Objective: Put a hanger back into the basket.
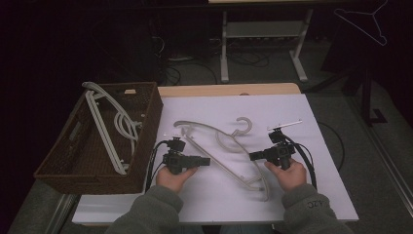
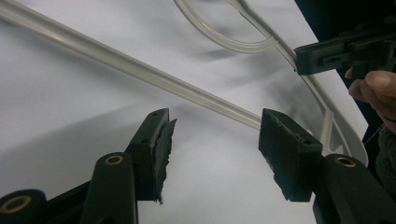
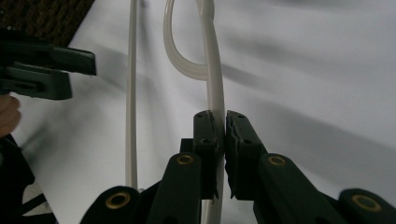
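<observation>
High view: wicker basket (image 1: 146, 127) at the left edge of the white tabletop (image 1: 311, 146), with white hangers (image 1: 104, 127) leaning inside it. Right of the basket, the left gripper (image 1: 204, 161) sits low over the tabletop, pointing toward the clear hanger (image 1: 221, 146), which lies flat near the middle with its hook (image 1: 243, 124) toward the far side. Further right, the right gripper (image 1: 253, 156) meets the hanger's near arm.

Left gripper view adds what the high view cannot resolve: jaws stand moderately apart with nothing between them, and the hanger's straight bar (image 2: 140, 70) runs diagonally just beyond the pads (image 2: 289, 154), not touched. The right gripper (image 2: 303, 58) appears at the upper right, against the curved arm.

Right gripper view: jaws closed tight on the hanger's arm (image 3: 215, 93), which passes up between the pads (image 3: 240, 140). The straight bar (image 3: 132, 93) runs parallel on the left, untouched; the left gripper (image 3: 70, 63) shows at the left edge.
</observation>
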`<state>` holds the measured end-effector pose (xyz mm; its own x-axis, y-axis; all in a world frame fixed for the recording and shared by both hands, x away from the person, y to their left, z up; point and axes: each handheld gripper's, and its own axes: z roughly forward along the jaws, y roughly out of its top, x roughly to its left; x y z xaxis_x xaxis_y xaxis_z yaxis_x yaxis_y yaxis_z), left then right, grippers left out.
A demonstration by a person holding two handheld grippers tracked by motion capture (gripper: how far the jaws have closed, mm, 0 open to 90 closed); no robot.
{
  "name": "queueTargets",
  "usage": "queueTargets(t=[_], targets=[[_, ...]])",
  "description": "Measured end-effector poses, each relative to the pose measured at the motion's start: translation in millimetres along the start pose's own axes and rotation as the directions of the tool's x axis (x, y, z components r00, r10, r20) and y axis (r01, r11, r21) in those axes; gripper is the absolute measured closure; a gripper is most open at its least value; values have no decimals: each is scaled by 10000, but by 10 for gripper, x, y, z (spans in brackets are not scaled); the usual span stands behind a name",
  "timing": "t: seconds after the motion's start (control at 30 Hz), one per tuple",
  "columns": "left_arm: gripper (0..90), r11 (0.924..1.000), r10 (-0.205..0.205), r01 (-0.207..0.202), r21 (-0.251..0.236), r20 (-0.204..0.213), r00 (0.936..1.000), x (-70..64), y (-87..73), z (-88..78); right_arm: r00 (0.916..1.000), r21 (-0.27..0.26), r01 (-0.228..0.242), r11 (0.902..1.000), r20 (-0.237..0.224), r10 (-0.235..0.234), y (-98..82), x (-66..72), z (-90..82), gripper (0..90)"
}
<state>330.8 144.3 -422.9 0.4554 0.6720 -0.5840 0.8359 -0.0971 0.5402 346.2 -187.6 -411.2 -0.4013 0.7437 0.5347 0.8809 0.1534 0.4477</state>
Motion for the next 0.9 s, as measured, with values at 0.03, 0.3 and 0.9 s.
queueTargets(t=[0.03,0.3,0.9], targets=[[432,10000,-38,38,39,46,10000,7,-4,17,10000,0,0,10000,0,0,0,0,0,826],[440,9964,-755,733,431,510,9958,44,-46,245,9997,-131,-71,9999,-252,68,-27,10,-21,826],[597,9905,-1375,1378,9,746,9877,81,9,323,9998,-364,193,9992,-4,-193,-197,52,8,824]])
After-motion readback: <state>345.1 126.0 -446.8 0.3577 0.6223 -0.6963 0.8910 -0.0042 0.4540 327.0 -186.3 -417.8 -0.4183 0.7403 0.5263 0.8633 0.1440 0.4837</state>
